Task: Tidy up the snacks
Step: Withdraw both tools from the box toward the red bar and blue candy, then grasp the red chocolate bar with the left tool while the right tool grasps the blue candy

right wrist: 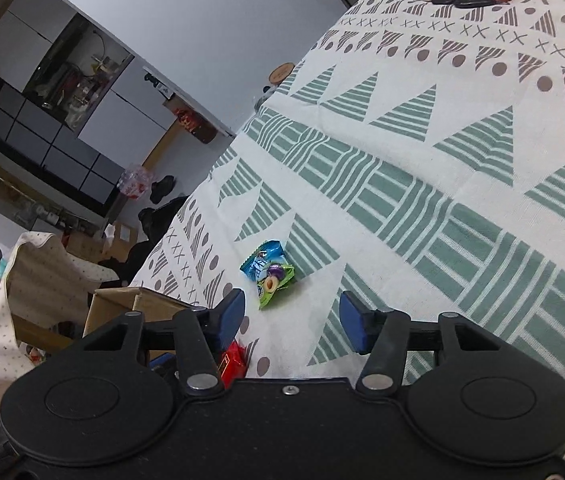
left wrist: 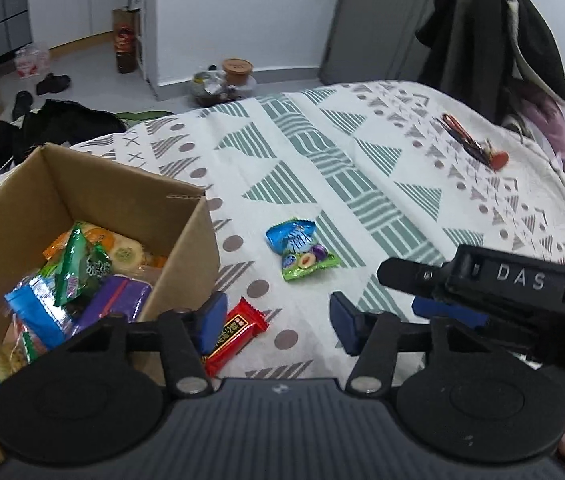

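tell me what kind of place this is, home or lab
Most likely a lived-in home, not a lab. The snacks lie on a patterned tablecloth, shoes sit on the floor near white cabinets, and dark clothes hang over a chair beside the table.

An open cardboard box [left wrist: 186, 220] holds a heap of mixed snack packets [left wrist: 82, 280]. Just beside its right wall lies a red candy bar [left wrist: 238, 334] flat on the patterned cloth; a blue-green plum packet [left wrist: 302, 254] lies farther out, apart
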The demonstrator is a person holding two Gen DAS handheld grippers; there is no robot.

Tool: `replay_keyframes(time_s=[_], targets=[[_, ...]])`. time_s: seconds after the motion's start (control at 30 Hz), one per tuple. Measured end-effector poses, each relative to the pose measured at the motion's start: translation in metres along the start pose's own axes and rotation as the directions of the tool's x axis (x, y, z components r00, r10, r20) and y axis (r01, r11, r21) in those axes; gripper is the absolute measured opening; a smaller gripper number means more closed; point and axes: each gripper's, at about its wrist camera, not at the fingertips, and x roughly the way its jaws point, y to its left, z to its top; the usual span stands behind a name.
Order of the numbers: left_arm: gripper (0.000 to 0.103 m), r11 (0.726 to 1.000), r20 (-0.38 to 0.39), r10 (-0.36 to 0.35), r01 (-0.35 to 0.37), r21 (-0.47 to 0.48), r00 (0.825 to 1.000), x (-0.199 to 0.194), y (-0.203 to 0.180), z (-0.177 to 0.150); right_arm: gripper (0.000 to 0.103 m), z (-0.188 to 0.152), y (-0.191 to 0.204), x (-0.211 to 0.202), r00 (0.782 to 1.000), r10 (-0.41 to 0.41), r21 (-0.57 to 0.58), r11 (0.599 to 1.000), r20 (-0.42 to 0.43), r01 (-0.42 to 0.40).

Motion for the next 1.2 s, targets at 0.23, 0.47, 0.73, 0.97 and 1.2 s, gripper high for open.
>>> replay_keyframes(time_s=[0.23, 0.47, 0.73, 0.97, 1.2], targets=[[0.046, 0.997, -0.005, 0.062, -0.063, -0.037, 0.998, 0.007, -0.004, -0.011, 0.053, -0.003, 0.003, 0.006, 1.000, 0.012, -0.011, 1.000, -0.023, -0.012], [0.046, 0.987, 0.054, 0.158, -0.157, -0.017, 0.986, 0.021, -0.015, -0.025, 0.053, -0.004, 0.003, 0.011, 0.999, 0.009, -0.015, 1.000, -0.035, -0.009], [0.046, 0.983, 0.040, 0.185, -0.185, 0.001, 0.982, 0.036, -0.008, -0.026, 0.053, 0.006, 0.005, 0.033, 0.999, 0.016, -0.022, 1.000, -0.050, -0.017], [0.047, 0.981, 0.013, 0.192, -0.192, -0.010, 0.981, 0.048, 0.006, -0.032, 0.053, 0.008, 0.004, 0.047, 0.997, 0.013, -0.043, 0.999, -0.072, -0.016], [0.046, 0.986, -0.026, 0.122, -0.124, -0.113, 0.992, 0.050, 0.024, -0.036, 0.053, 0.010, 0.013, 0.064, 0.995, -0.004, -0.091, 0.996, -0.096, -0.005]])
